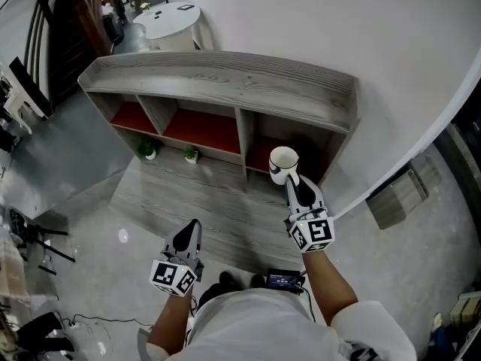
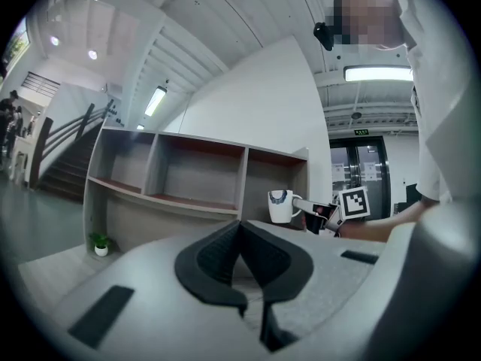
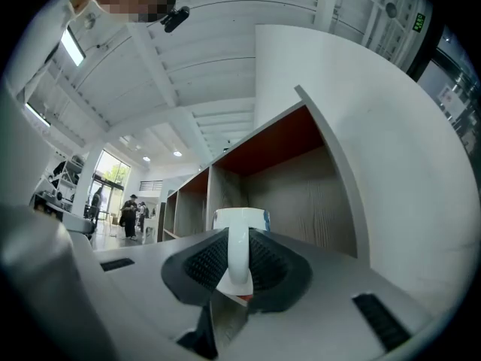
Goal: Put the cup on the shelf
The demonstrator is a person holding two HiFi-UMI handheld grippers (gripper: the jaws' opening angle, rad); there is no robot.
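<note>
The right gripper's point(image 3: 239, 268) fingers point(image 3: 204, 263) are clamped on the handle of a white cup point(image 3: 240, 219), which stands upright just past their tips with the handle pinched between the 2 ribbed pads. In the head view the cup point(image 1: 283, 164) is held in the air in front of the rightmost of the shelf's point(image 1: 225, 81) 3 open compartments, not resting on any surface. A blue band shows near its rim from the left gripper view.

The left gripper's point(image 2: 240, 260) fingers are closed against each other with nothing between them. In the head view this gripper point(image 1: 192, 232) hangs lower and to the left, well apart from the cup, pointing toward the shelf.

The shelf is grey wood-grain with red surfaces inside its compartments, and it stands against a white wall. 2 small potted plants point(image 1: 147, 150) sit on the wood-look floor just before its left and middle compartments.
</note>
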